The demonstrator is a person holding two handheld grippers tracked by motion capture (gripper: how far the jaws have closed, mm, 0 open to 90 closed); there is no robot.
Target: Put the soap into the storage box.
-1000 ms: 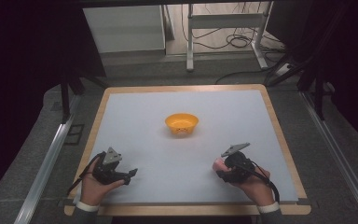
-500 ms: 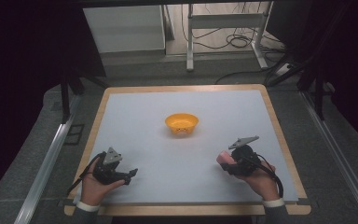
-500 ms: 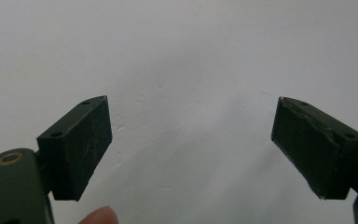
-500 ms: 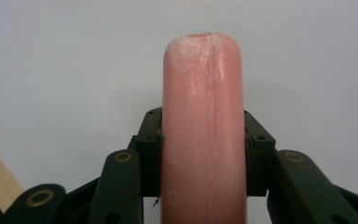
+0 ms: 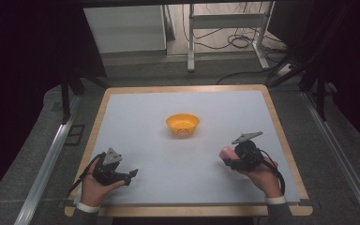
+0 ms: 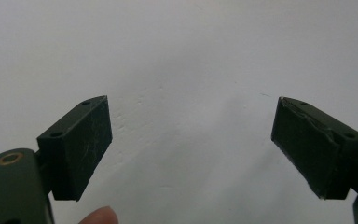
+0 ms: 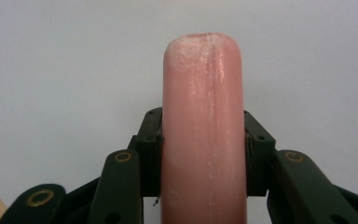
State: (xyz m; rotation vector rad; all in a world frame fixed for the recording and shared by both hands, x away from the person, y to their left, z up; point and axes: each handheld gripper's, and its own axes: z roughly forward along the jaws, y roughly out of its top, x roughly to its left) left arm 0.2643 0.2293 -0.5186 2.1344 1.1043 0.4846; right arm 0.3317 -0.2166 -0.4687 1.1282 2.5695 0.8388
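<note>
Table (image 5: pixel 136 112): a pale sheet in a wooden frame, and the largest item we list. It is bare apart from the bowl and our two hands. We judge its smooth top would let a dropped piece roll toward the near edge.

Left gripper (image 5: pixel 122 176): resting low at the near left, well apart from everything else. In the left gripper view its black pads (image 6: pixel 77 147) stand wide with only tabletop between them. We see little risk here, unless this hand drifts across while the other one works.

Right gripper (image 5: pixel 228 159): at the near right, jaws closed narrow on the pink sausage. In the right gripper view the two pads clamp it from both sides at mid-length, and much of its length juts out past them.

Orange bowl (image 5: pixel 183 124): upright near the middle of the table, empty as far as we can tell, well apart from the right gripper. It looks light. We judge a nudge on the rim could push or tip it.

Pink sausage (image 7: pixel 203 121): held clear of the table, rounded end forward. Its skin looks glossy and slick, so we think it could slide out of the grip. The overhang could strike the bowl's rim on a low approach.
</note>
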